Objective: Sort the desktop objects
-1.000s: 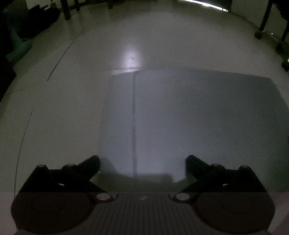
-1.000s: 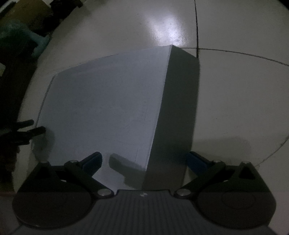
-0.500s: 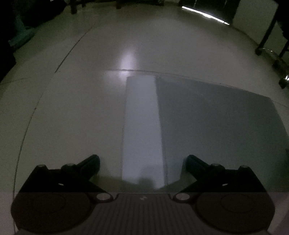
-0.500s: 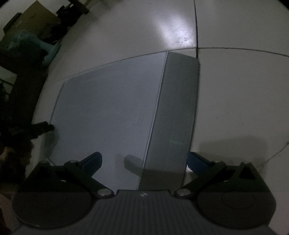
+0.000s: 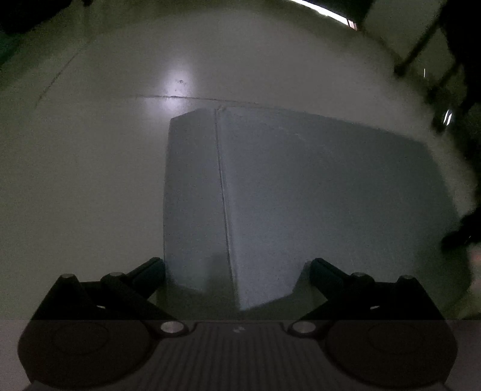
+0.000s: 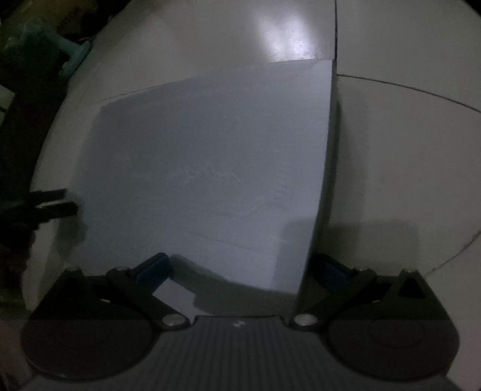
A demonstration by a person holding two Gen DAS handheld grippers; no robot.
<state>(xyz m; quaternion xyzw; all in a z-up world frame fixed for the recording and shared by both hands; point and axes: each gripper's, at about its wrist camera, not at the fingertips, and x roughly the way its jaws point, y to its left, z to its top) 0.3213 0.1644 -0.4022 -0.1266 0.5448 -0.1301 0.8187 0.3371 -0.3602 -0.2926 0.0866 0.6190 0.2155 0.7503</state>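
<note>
A large pale grey-blue box (image 5: 315, 195) lies flat on a white tiled floor in dim light. In the left wrist view its near left corner sits between the wide-open fingers of my left gripper (image 5: 236, 267), with a narrow side face on the left. In the right wrist view the box (image 6: 210, 180) fills the middle. My right gripper (image 6: 240, 261) is open across the box's near right corner: one finger is over the top face, the other outside the right side face. The left gripper (image 6: 51, 201) shows dark at the box's left edge. Nothing is gripped.
Shiny white floor tiles (image 6: 405, 150) with dark seams surround the box. A teal object (image 6: 69, 51) and a cardboard carton (image 6: 75, 18) lie at the far left. Dark furniture legs (image 5: 421, 60) stand at the far right.
Both views have shifted around the box. In the right wrist view the side face has narrowed and the top face looms larger. In the left wrist view the box's side face has widened.
</note>
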